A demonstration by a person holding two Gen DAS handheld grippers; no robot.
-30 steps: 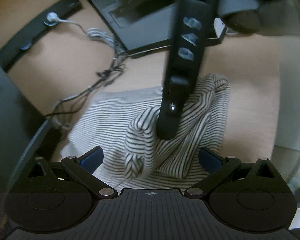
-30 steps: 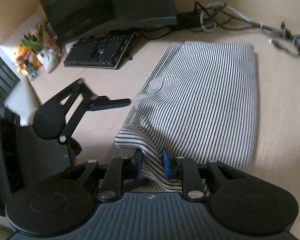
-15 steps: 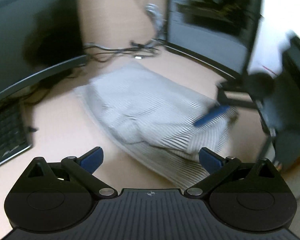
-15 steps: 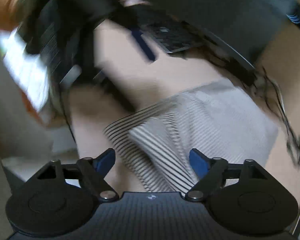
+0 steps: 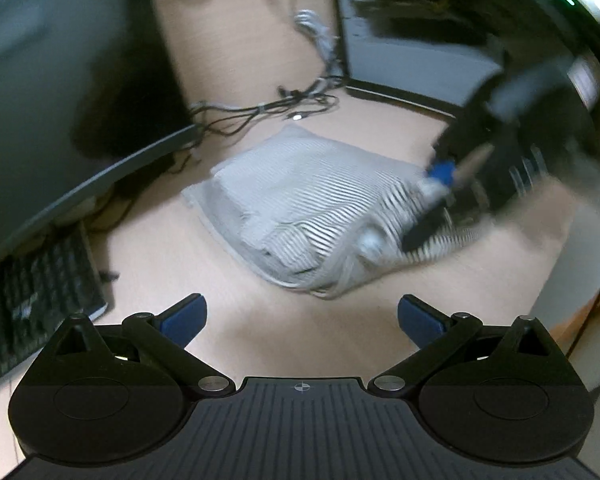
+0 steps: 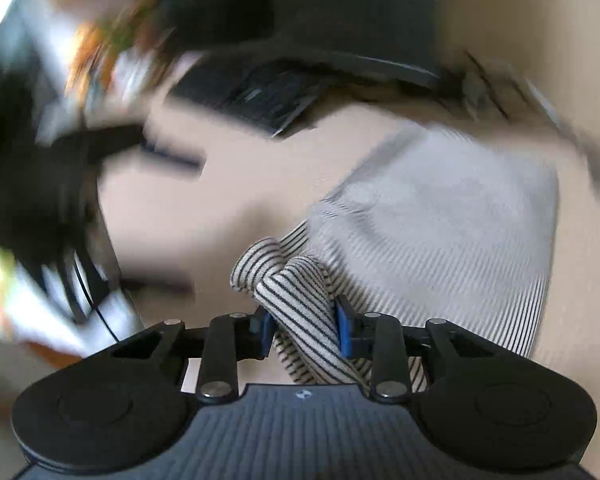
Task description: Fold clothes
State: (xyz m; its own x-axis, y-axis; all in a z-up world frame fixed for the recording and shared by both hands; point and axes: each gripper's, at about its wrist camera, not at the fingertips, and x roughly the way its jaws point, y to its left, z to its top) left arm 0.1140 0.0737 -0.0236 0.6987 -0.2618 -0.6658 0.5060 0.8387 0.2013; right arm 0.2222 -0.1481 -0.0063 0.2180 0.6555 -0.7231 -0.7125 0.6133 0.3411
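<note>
Two grippers: right gripper [image 6: 303,330] jaws closing on bunched corner of striped garment [image 5: 316,208], mid-table [image 5: 172,264] beside keyboard [image 5: 32,292]; left gripper [image 5: 302,320] jaws wide, empty. Risk: thick bunch slipping out, fold collapsing

shirt [image 5: 300,200] on desk [image 5: 236,320] | keyboard [image 5: 32,292] left | cables [image 5: 268,108] behind

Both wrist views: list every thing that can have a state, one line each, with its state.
Striped garment: partly folded, lying bunched on the desk, one bunched end between the right gripper's pads.
Left gripper: open, empty, above bare desk.
Right gripper: jaws closing on a striped fold.
Keyboard: flat on the desk, untouched.
Cables: loose, tangled behind the garment.
</note>
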